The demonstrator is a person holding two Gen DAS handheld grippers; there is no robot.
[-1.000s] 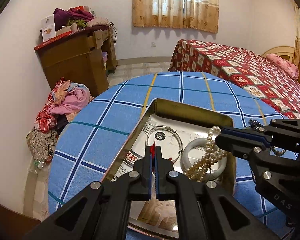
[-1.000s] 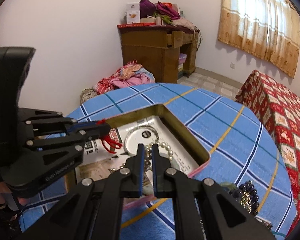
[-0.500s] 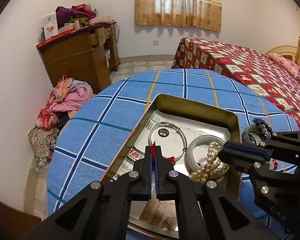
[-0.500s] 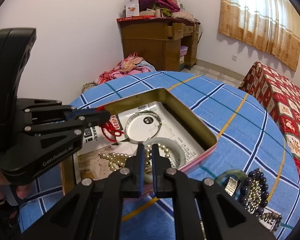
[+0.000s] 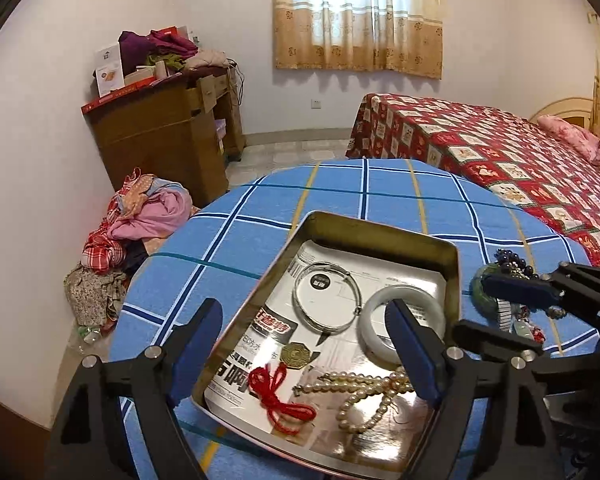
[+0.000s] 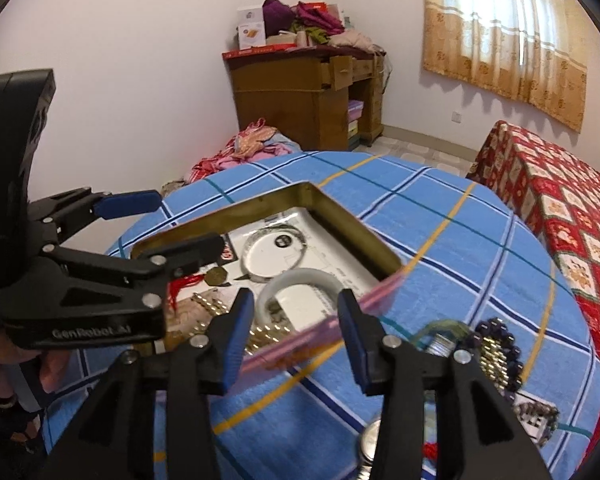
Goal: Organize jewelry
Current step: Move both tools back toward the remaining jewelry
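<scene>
- The round tabletop (image 5: 260, 236), under a blue checked cloth, carries everything for the job; it stands between a red-quilted bed (image 5: 500, 148) and a wooden desk (image 5: 160, 140) heaped with clothes.
- A shallow metal tin (image 5: 380, 236), lined with printed paper, sits toward the tabletop's near edge and serves as the collecting place for the jewelry.
- The left gripper (image 5: 304, 352) hangs over the tin's near end with its fingers spread wide and nothing between them, seemingly just clear of the pieces below it.
- The right gripper (image 6: 296, 336) hovers at the tin's pink-edged right rim, its fingers likewise spread and empty; it looks turned toward the unsorted heap.
- That heap of jewelry (image 6: 496, 348), dark beads and a green bangle among it, lies on the cloth just outside the tin, probably next to be gathered.
- Inside the tin a silver bangle (image 5: 326, 300) and a white jade bangle (image 5: 400, 322) lie flat side by side, just apart.
- A pearl necklace (image 5: 364, 396) sprawls loosely across the near end, beside the jade bangle.
- A red cord (image 5: 280, 396) with a brass octagonal pendant (image 5: 296, 354) lies left of the pearls.
</scene>
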